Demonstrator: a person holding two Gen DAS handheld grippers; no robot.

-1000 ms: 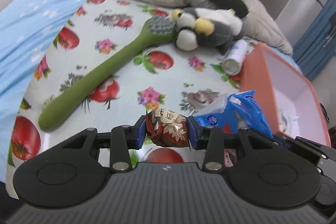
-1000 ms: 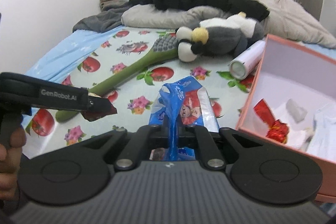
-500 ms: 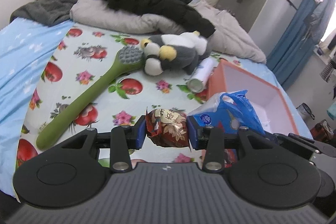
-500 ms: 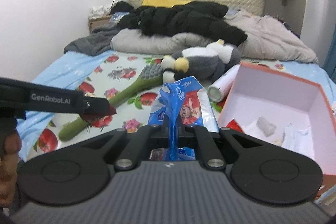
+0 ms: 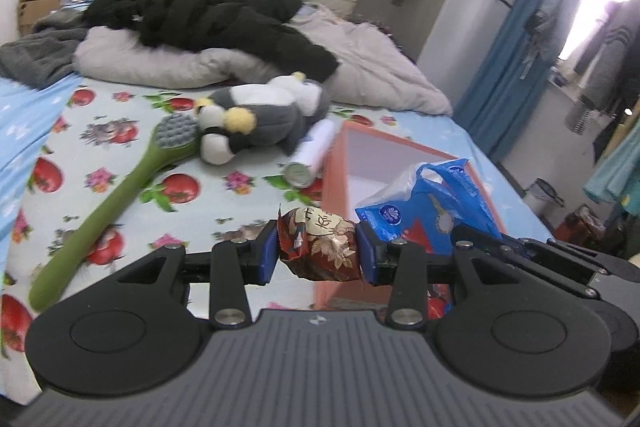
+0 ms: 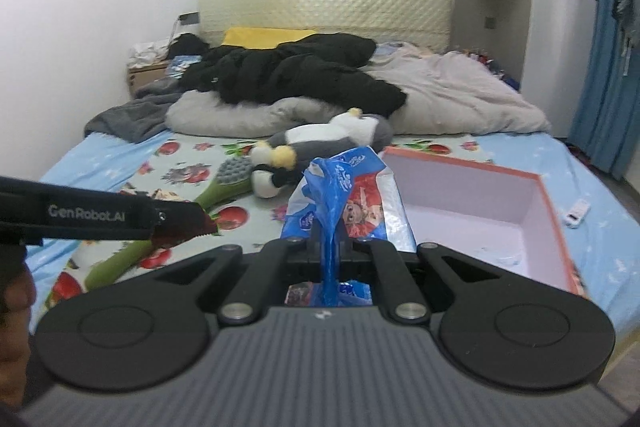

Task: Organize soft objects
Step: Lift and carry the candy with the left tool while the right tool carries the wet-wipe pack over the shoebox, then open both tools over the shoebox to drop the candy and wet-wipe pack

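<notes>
My left gripper (image 5: 317, 250) is shut on a brown snack packet (image 5: 318, 249) with gold print, held above the bed's near edge. My right gripper (image 6: 329, 254) is shut on the plastic of a blue tissue pack (image 6: 347, 195), which hangs in front of it. In the left wrist view the blue tissue pack (image 5: 430, 211) shows just right of the packet, over the orange box (image 5: 335, 163). The open orange box (image 6: 548, 199) lies on the bed at the right. A grey and white plush penguin (image 5: 256, 121) lies further back on the sheet.
A long green brush (image 5: 120, 195) lies across the tomato-print sheet (image 5: 100, 131). A white roll (image 5: 312, 157) rests between penguin and box. Black jacket (image 6: 292, 71) and grey quilt (image 6: 452, 95) pile at the headboard. A hand (image 6: 14, 311) grips the left tool.
Both grippers have risen and pulled back from the bed, each keeping its hold; the bed and box now sit lower and farther, with more of the room in view.
</notes>
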